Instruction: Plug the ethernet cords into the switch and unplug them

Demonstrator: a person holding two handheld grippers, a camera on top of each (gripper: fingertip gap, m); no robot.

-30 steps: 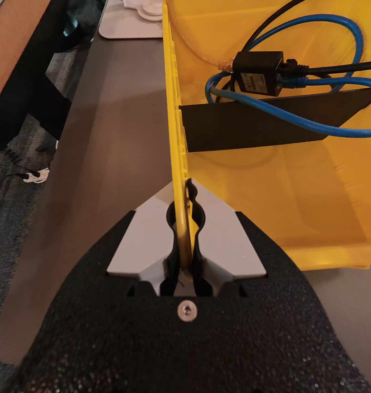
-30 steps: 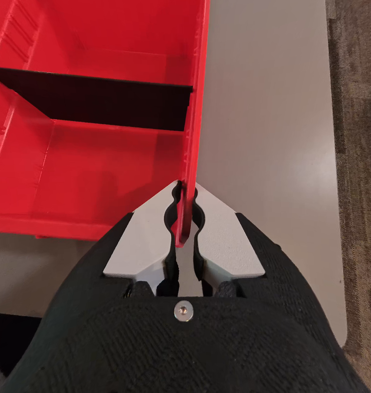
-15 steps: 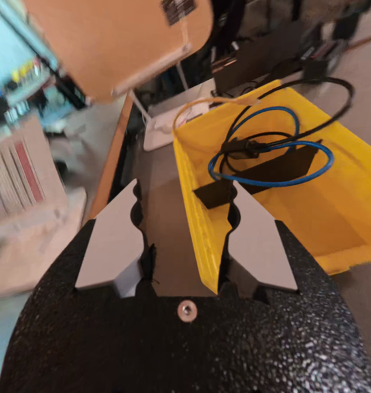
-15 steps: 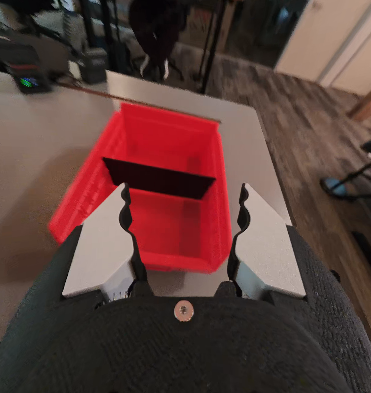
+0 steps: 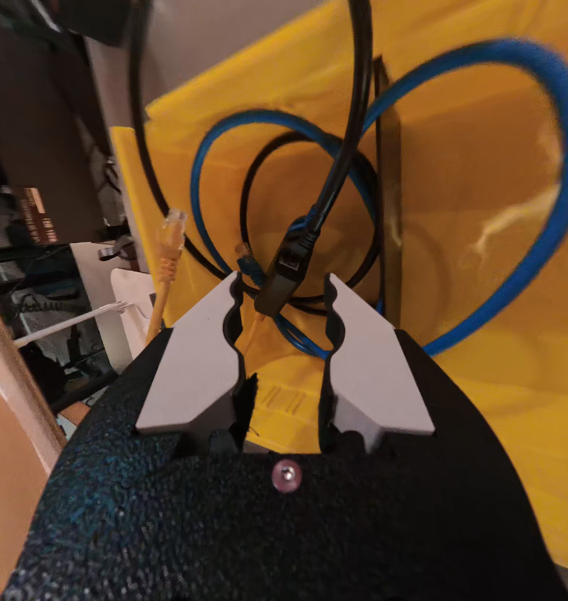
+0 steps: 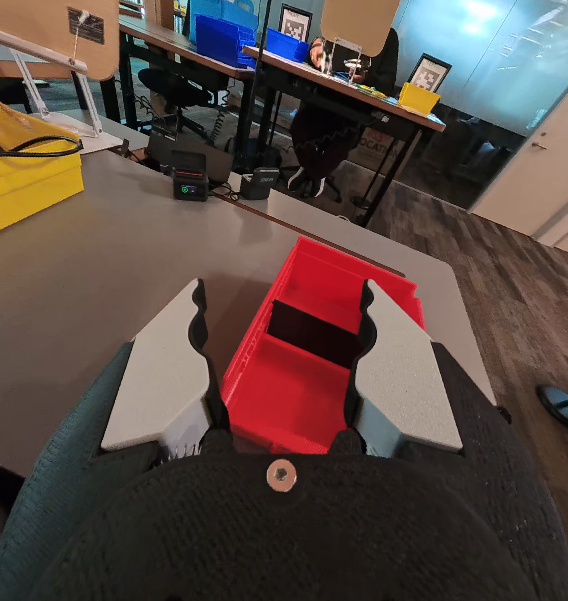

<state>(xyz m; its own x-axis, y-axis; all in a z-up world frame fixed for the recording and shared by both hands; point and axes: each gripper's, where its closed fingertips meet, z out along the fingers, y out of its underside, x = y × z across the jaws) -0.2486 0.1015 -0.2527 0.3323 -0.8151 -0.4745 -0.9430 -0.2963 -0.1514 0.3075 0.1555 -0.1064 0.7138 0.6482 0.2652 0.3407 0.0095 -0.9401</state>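
In the left wrist view, a small black switch (image 5: pixel 281 286) lies in the yellow bin (image 5: pixel 471 422), just ahead of my open left gripper (image 5: pixel 282 276) and between its fingertips. A black cord (image 5: pixel 357 136) and a looped blue cord (image 5: pixel 536 227) run to its far end. A loose blue plug (image 5: pixel 248 260) lies just left of it. A yellow-orange cord's plug (image 5: pixel 172 234) stands free at the bin's left wall. My right gripper (image 6: pixel 282 281) is open and empty above the table, near an empty red bin (image 6: pixel 282 390).
A black divider (image 5: pixel 388 195) crosses the yellow bin, and another (image 6: pixel 312 331) crosses the red bin. The yellow bin (image 6: pixel 32 182) sits at the table's left. Two small black devices (image 6: pixel 190 185) stand at the far edge. A person sits at a desk beyond. There is about 60 centimeters between the tips of the two grippers.
Both grippers let go of the bin walls, opened and lifted. The left one has since moved in close over the switch and cords. The right one has drawn back above the red bin.
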